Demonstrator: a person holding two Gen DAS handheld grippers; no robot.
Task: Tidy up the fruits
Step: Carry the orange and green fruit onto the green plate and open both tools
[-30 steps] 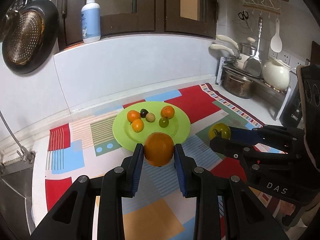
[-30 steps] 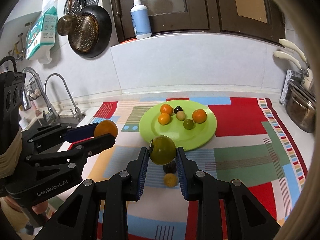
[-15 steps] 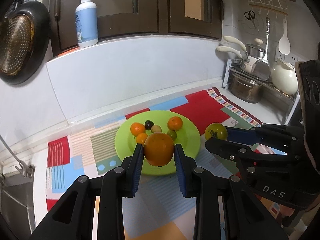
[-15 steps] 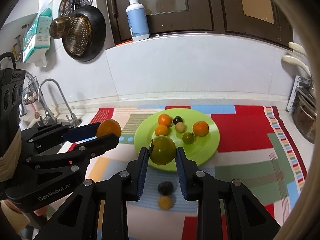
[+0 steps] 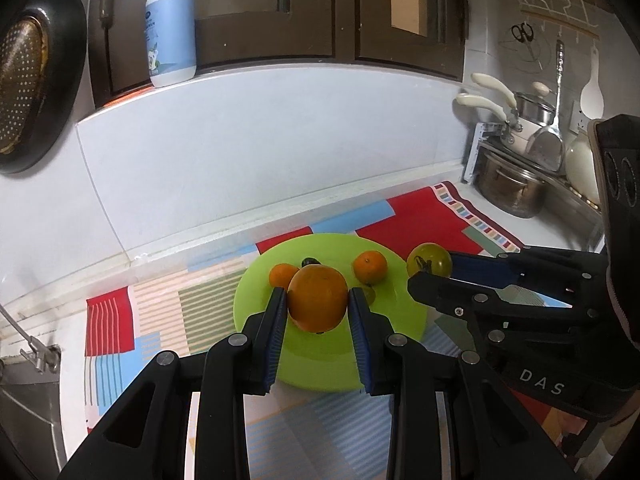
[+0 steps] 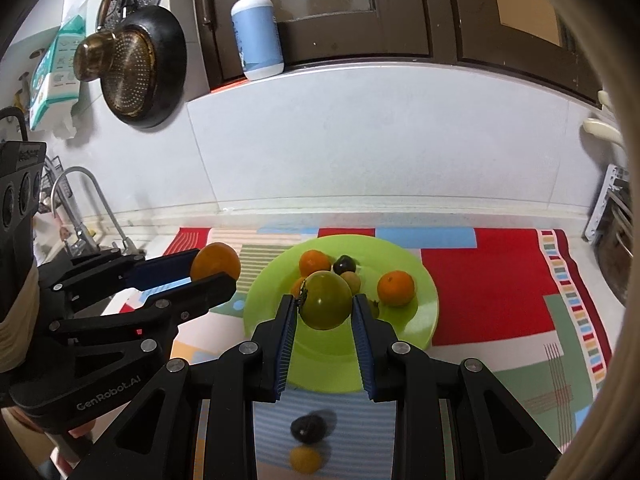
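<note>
My left gripper (image 5: pixel 318 306) is shut on a large orange (image 5: pixel 317 297) and holds it over the near part of a lime-green plate (image 5: pixel 332 364). To its right, my right gripper (image 6: pixel 325 306) is shut on a green tomato (image 6: pixel 326 299), also above the plate (image 6: pixel 416 320). Small oranges (image 6: pixel 396 288) and a dark round fruit (image 6: pixel 345 265) lie on the plate. On the mat in front of the plate lie a dark fruit (image 6: pixel 307 427) and a small yellow fruit (image 6: pixel 306 458). The other gripper shows in each view: the right one (image 5: pixel 430 266), the left one (image 6: pixel 216 268).
A patchwork mat (image 6: pixel 500 288) covers the counter. A sink tap (image 6: pixel 86 208) stands at the left, pots on a rack (image 5: pixel 512 188) at the right. A soap bottle (image 5: pixel 171 28) sits on the ledge above the white backsplash. A pan (image 6: pixel 138 68) hangs on the wall.
Both grippers have moved forward toward the plate with their fruits and now hang over it. The two loose fruits on the mat have slid toward the bottom of the right wrist view.
</note>
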